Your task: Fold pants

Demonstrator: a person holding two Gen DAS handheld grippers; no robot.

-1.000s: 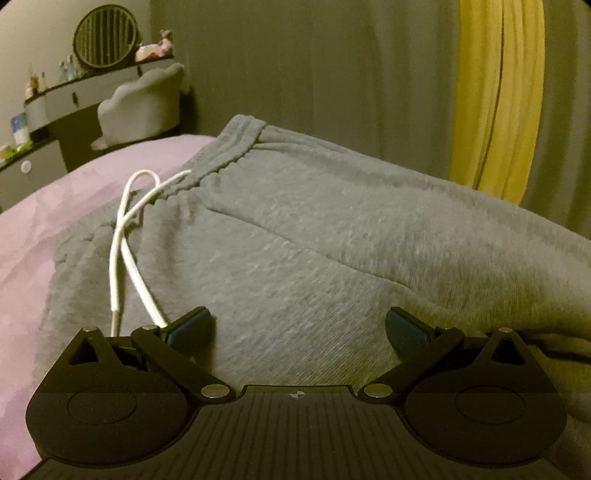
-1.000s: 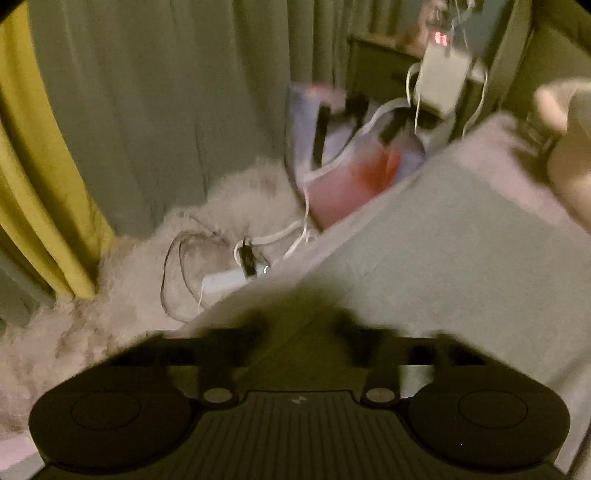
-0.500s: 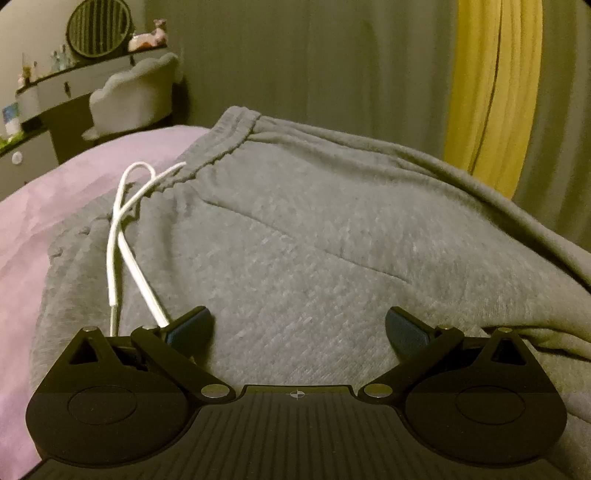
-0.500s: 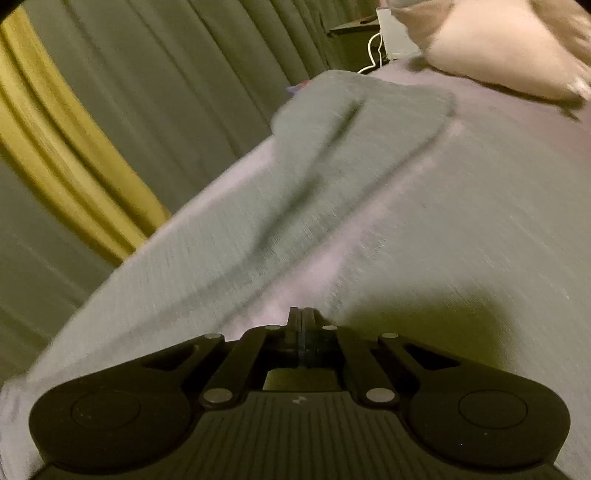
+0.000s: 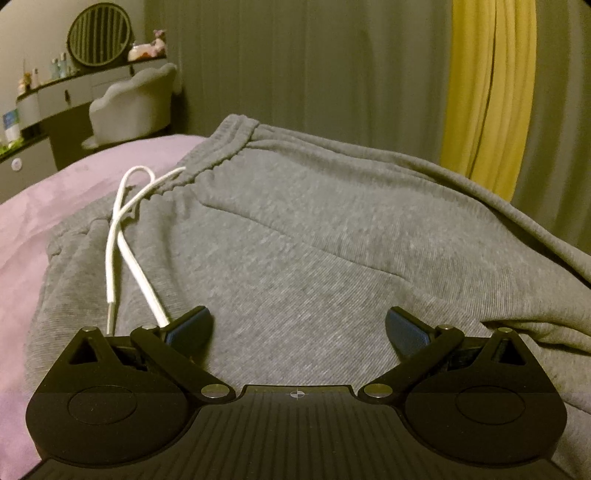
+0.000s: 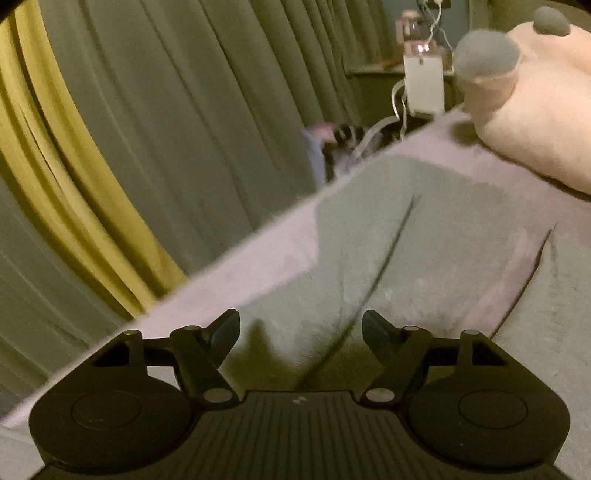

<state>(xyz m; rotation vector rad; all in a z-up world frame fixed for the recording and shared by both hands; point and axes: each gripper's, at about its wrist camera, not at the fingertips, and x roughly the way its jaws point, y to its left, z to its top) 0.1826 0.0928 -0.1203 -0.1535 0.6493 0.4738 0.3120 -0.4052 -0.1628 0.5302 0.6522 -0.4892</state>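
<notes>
Grey sweatpants (image 5: 314, 236) lie on a pink bed (image 5: 55, 199). In the left wrist view their elastic waistband (image 5: 229, 147) is at the far end and a white drawstring (image 5: 122, 229) runs down to my left fingertip. My left gripper (image 5: 297, 328) is open and empty, low over the hip area. In the right wrist view the pant legs (image 6: 399, 236) stretch away toward the bed edge. My right gripper (image 6: 301, 332) is open and empty just above the legs.
Grey curtains with a yellow panel (image 5: 487, 92) hang behind the bed. A dresser with a round mirror (image 5: 99, 33) and a grey chair (image 5: 133, 103) stand at the far left. A pink plush toy (image 6: 535, 99) lies on the bed near a bedside device with cables (image 6: 423, 85).
My right gripper was shut half a second ago and has opened, and its view has swung over the pant legs. My left gripper stayed open and nearly still.
</notes>
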